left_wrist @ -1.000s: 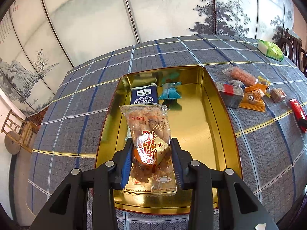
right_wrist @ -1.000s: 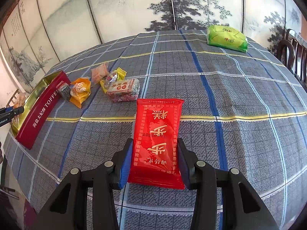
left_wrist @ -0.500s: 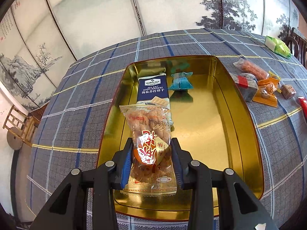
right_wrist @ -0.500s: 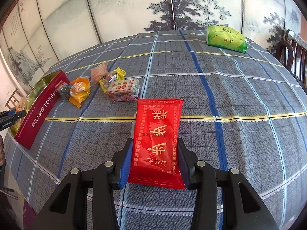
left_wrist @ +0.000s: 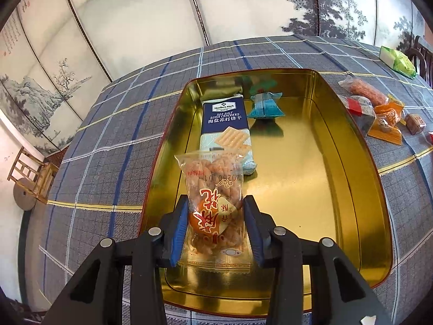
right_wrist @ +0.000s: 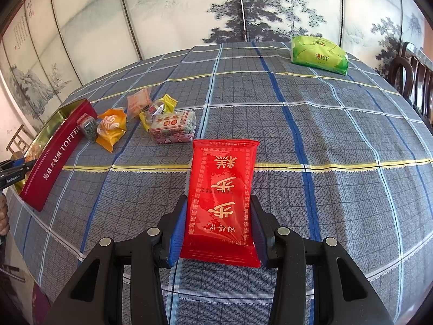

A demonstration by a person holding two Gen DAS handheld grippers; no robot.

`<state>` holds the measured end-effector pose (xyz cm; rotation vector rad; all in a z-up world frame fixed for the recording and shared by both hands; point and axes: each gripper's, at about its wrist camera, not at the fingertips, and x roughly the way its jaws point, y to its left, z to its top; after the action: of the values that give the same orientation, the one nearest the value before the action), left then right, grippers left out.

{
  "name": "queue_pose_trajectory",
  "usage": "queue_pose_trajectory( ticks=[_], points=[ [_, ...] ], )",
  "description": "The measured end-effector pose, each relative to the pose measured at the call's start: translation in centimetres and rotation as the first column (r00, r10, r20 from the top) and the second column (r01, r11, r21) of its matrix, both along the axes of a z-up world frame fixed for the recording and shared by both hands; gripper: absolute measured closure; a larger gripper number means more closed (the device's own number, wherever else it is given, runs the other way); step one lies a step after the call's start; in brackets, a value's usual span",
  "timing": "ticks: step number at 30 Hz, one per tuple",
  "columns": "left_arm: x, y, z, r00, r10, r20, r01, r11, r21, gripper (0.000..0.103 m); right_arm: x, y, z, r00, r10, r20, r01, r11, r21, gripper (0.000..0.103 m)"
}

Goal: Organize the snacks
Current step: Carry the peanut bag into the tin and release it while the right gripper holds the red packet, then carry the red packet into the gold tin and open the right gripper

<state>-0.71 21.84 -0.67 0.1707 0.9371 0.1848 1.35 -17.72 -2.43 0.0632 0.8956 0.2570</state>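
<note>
My left gripper (left_wrist: 216, 224) is shut on a clear pack of fried twists (left_wrist: 213, 189), held low over the near end of the gold tin tray (left_wrist: 338, 189). A blue soda cracker pack (left_wrist: 226, 124) and a small teal snack (left_wrist: 265, 105) lie in the tray. My right gripper (right_wrist: 219, 230) is shut on a red snack pack (right_wrist: 222, 192) just above the checked tablecloth. The tray shows in the right wrist view as a red tin (right_wrist: 54, 157) at the far left.
Several loose snacks lie between tray and red pack: an orange pack (right_wrist: 111, 127), a pink-green pack (right_wrist: 173, 127), a yellow sweet (right_wrist: 167, 103). A green tissue pack (right_wrist: 319, 54) sits at the table's far side. Wooden chairs (right_wrist: 416, 81) stand at the right edge.
My left gripper has moved forward and lower over the tray with the twists pack; the tray looks larger and nearer. The right gripper and red pack have stayed still.
</note>
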Motion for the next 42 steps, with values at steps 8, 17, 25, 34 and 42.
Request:
queue_pose_trajectory(
  ticks=[8, 17, 25, 34, 42],
  points=[
    [-0.8, 0.1, 1.1, 0.996, -0.002, 0.089, -0.002, 0.999, 0.042, 0.045, 0.0, 0.2, 0.0, 1.000, -0.002, -0.002, 0.002, 1.000, -0.002, 0.059],
    [-2.3, 1.7, 2.3, 0.973, 0.028, 0.229, -0.024, 1.000, -0.019, 0.035, 0.0, -1.0, 0.0, 0.999, -0.015, -0.034, 0.017, 0.998, 0.053, 0.059],
    [-3.0, 5.3, 1.7, 0.945, 0.160, 0.284, -0.123, 0.982, -0.142, 0.033, -1.2, -0.9, 1.3, 0.999, 0.024, -0.047, -0.018, 0.993, 0.115, 0.059],
    [-3.1, 6.3, 1.5, 0.935, 0.208, 0.287, -0.154, 0.968, -0.200, 0.033, -2.6, -0.6, 5.6, 0.991, 0.134, -0.014, -0.128, 0.967, 0.221, 0.059],
    [-3.0, 6.1, 1.3, 0.939, 0.197, 0.283, -0.147, 0.971, -0.191, 0.031, -2.8, 1.8, 9.1, 0.958, 0.285, 0.036, -0.284, 0.918, 0.276, 0.059]
  ],
)
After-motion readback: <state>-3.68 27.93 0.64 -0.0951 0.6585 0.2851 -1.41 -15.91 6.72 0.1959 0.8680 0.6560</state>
